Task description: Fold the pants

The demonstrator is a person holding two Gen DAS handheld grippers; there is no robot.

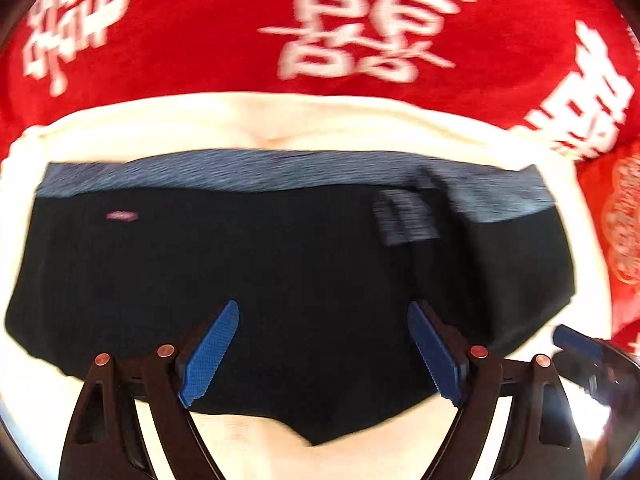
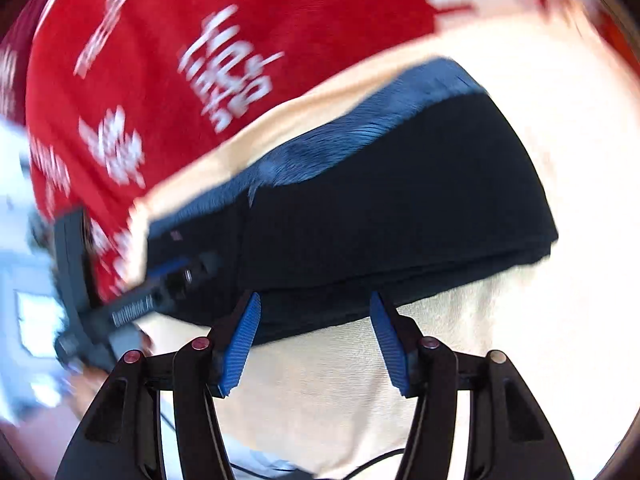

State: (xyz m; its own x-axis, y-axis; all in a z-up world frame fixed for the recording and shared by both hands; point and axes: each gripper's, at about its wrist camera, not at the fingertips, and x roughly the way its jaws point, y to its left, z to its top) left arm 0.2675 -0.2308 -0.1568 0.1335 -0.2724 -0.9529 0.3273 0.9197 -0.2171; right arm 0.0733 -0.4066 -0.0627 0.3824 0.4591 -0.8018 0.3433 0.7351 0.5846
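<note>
1 pair of black fabric pants with a blue-grey ribbed waistband [image 1: 256, 264] lies folded into a compact bundle on 1 cream cloth [image 1: 280, 120], which is spread over 1 red cover printed with white characters [image 1: 200, 20]. In the left wrist view the bundle fills the middle of the picture, its waistband running along the edge toward 12 o'clock and 1 small dark label hanging from the band toward 2 o'clock. 1 tiny pink mark sits on the black fabric toward 10 o'clock.

The left claw [image 1: 322, 350] stands spread wide over the near half of the pants, its 2 blue ribbed pads apart with only black fabric seen between them; nothing is pinched. Whether the tips touch the cloth I cannot tell, as the picture is blurred. At 4 o'clock in this view, 1 blue pad of the other tool shows at the edge.

In the right wrist view the right claw [image 2: 316, 342] is also spread, its 2 blue pads apart at the near edge of the bundle, with the fold's rim and cream cloth between them and nothing gripped. The pants stretch from 9 o'clock up toward 1 o'clock, layered edges visible along the near side. The left tool's dark body appears at 8 o'clock, over the end of the bundle there.
</note>
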